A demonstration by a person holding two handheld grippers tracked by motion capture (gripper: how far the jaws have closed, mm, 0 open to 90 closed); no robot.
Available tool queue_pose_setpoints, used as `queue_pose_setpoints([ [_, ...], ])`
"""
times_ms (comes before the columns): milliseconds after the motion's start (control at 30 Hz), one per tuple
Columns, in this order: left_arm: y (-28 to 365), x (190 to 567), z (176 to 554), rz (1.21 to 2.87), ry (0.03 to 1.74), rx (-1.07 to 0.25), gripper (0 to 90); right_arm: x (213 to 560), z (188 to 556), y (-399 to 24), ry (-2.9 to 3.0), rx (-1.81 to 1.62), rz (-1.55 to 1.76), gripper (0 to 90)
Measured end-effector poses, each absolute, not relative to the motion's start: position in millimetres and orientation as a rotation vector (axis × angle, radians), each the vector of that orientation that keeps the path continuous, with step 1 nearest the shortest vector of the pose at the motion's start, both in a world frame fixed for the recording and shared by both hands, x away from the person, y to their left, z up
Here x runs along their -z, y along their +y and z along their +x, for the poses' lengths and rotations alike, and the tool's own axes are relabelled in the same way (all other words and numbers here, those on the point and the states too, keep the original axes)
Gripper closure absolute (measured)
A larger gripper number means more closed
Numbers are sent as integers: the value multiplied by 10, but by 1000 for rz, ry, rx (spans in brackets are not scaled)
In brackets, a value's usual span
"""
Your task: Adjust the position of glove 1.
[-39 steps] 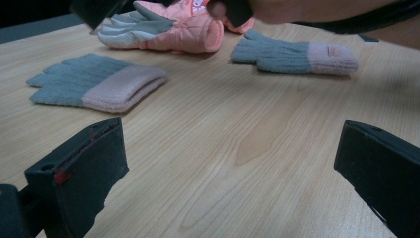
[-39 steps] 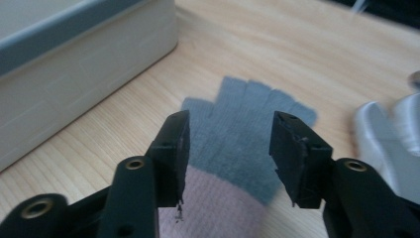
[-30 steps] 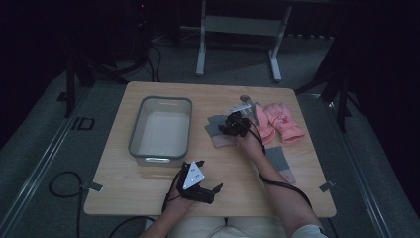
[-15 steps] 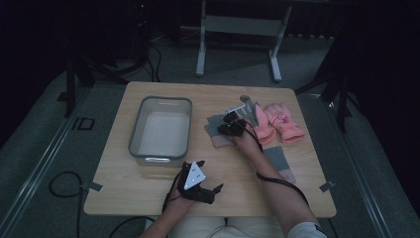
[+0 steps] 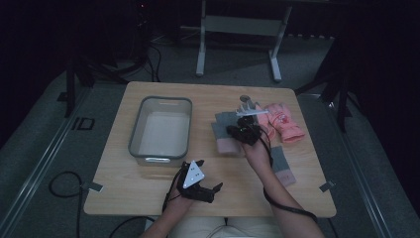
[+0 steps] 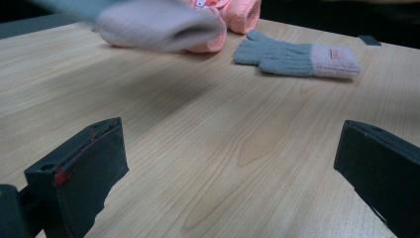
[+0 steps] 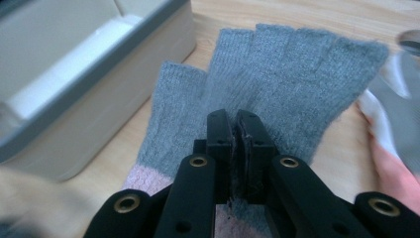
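Right gripper (image 7: 236, 130): jaws have just been closing and now stand pressed together on a fold of the grey glove (image 7: 277, 84), pinching the knit near the palm, just above its pink cuff.
Grey glove relative to the jaws: its fingers fan out beyond the jaw tips, the pink cuff lies back under the gripper's body, and the pinched fabric sits right between the two pads.
Grey glove relative to the bin: just beside the grey plastic bin (image 5: 159, 130), on the side away from the table's left edge; in the right gripper view the bin's wall runs close along the glove's thumb.
Left gripper (image 5: 200, 186): jaws spread wide with bare wood between them, held low near the table's front edge, in front of the bin.
Second grey glove (image 6: 297, 58): flat on the table (image 5: 148, 188), well apart from the bin, beyond the left gripper's open jaws.
Pink gloves (image 5: 281, 120): farther from the bin than the held glove, just beside it.
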State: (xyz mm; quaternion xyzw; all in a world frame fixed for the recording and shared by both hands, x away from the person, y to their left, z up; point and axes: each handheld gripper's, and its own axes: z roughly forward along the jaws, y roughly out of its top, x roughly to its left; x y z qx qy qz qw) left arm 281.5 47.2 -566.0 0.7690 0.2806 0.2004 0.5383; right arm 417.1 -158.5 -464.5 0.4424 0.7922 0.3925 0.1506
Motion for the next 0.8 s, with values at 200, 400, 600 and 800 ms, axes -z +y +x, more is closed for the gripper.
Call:
queue_pose_setpoints([
  [200, 469, 5661, 2810, 1829, 667, -490, 0, 4618, 3687, -1772, 2216, -1127, 1309, 853],
  [400, 479, 5661, 2820, 1824, 669, -477, 0, 4906, 3408, -1851, 2199, -1094, 1385, 853],
  [600, 471, 5661, 2810, 1827, 664, -485, 0, 5163, 3308, -1933, 2243, -1047, 1472, 853],
  [800, 467, 5661, 2806, 1830, 661, -490, 0, 5301, 3270, -1927, 2251, -1019, 1489, 852],
])
